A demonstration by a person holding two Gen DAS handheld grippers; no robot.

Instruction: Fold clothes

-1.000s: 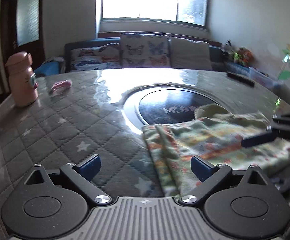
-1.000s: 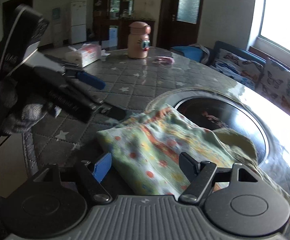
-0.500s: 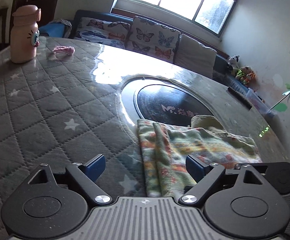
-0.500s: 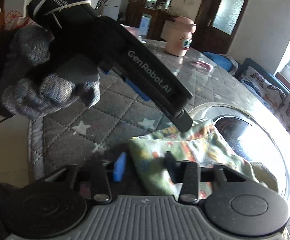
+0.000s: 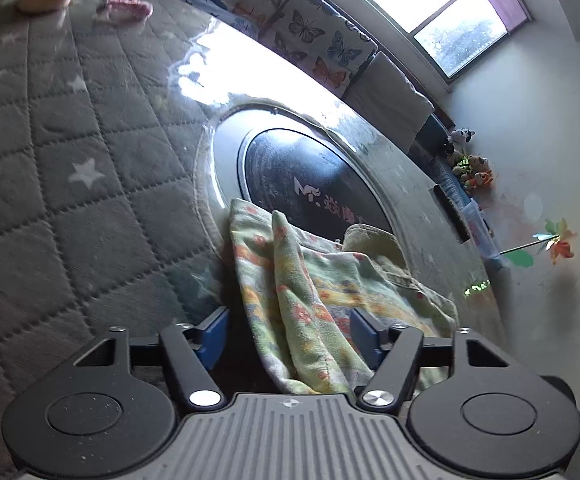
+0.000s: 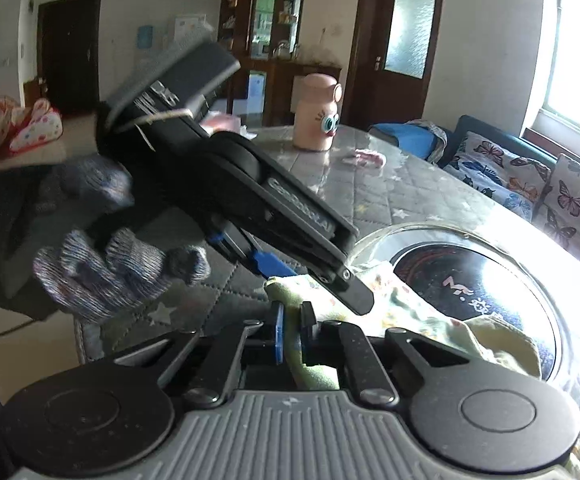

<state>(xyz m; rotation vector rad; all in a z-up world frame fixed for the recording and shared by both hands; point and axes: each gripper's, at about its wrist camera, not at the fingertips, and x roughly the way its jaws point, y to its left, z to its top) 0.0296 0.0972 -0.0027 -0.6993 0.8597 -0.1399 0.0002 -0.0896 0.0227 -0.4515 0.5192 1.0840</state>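
Note:
A pale green floral garment [image 5: 310, 292] lies folded on the round table, partly over the black glass centre disc [image 5: 306, 184]. My left gripper [image 5: 290, 332] is open, its blue-padded fingers [image 5: 214, 332] on either side of the garment's near edge. My right gripper [image 6: 292, 330] is shut on the garment [image 6: 318, 372] at its near corner. The left gripper also shows in the right wrist view [image 6: 310, 276], tilted down over the same corner and held by a gloved hand [image 6: 102, 264].
A grey quilted star-pattern cover [image 5: 62, 140] lies on the table. A pink bottle [image 6: 317, 112] and a small pink object [image 6: 364, 158] stand at the far side. A sofa with butterfly cushions [image 5: 318, 36] is behind the table.
My right gripper has closed on the garment's corner. My left gripper has moved forward and tilted down, so the garment's edge now lies between its open fingers.

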